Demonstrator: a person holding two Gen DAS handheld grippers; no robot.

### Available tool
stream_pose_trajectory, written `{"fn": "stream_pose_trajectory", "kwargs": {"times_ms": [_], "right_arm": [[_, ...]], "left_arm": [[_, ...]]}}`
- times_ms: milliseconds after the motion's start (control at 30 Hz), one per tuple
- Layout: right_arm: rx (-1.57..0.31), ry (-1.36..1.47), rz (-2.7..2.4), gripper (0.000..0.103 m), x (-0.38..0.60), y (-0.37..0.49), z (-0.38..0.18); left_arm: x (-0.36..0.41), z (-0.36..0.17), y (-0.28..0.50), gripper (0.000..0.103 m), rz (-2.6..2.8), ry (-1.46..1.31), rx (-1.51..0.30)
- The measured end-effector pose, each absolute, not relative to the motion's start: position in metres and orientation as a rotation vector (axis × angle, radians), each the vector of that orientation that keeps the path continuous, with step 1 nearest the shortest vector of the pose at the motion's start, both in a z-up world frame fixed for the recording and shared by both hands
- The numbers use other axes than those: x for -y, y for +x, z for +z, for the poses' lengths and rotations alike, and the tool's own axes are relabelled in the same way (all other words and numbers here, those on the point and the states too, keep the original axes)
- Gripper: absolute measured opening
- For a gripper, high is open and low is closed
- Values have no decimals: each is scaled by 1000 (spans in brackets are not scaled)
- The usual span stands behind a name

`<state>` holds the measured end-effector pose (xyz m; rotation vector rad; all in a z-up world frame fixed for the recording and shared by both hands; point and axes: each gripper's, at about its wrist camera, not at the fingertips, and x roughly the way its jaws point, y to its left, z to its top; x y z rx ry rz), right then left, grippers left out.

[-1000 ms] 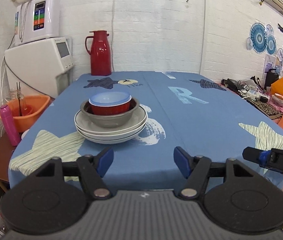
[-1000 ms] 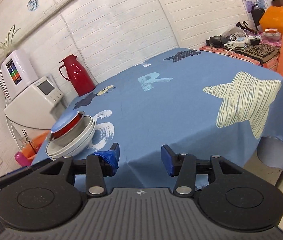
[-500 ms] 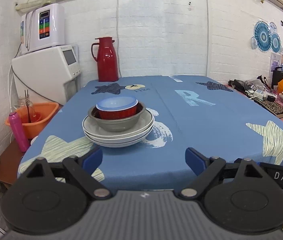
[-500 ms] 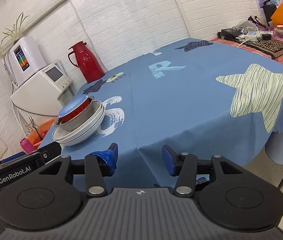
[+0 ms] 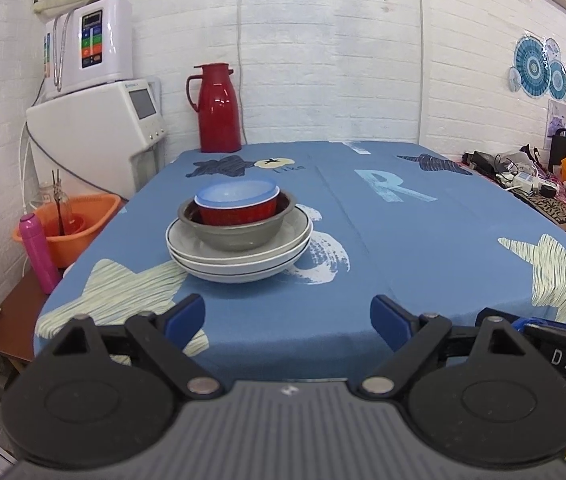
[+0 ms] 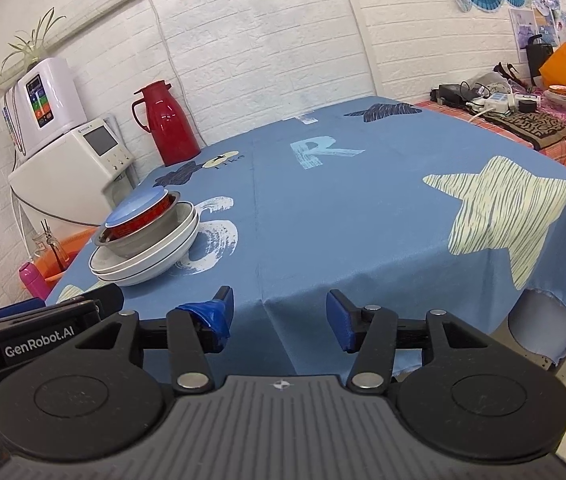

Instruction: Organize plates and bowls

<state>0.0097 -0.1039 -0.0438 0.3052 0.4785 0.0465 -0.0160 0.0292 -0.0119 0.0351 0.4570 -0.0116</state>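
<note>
Two tools are in the nearest part of both views, and both are empty; the left tool has its blue pads spread wide, and the right tool is also parted, with a more narrow gap (one of its pads looks wrapped in blue tape). Both hang at the near edge of the counter, which has a blue cloth with pale stars; neither touches any dish.

A little beyond the left tool, on the left half of the counter, stands the single stack: two white plates at the bottom, one in the other; a grey metal bowl sits on them; a red bowl sits inside the grey one; a light blue bowl is on top, nested in the red one. From the right wrist view the same stack is well to the left of the right tool.

I judge that the stacking is complete or nearly so, since no loose dish shows anywhere on the cloth; what remains may be only to draw back, or to move the whole stack. If it must be moved, the next move calls for a grip on the rim of the lowest plate, with the stack kept level, because the nested bowls could slide.

Far behind, by the wall, stands a red thermos jug.
</note>
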Motion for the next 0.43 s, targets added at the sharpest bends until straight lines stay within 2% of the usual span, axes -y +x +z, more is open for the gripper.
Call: {"fn": "stream_pose_trajectory", "kwargs": {"times_ms": [433], "right_arm": [[-516, 313, 72, 39, 96, 15, -51]], "left_arm": [[-30, -14, -20, 89, -20, 50, -415]]}}
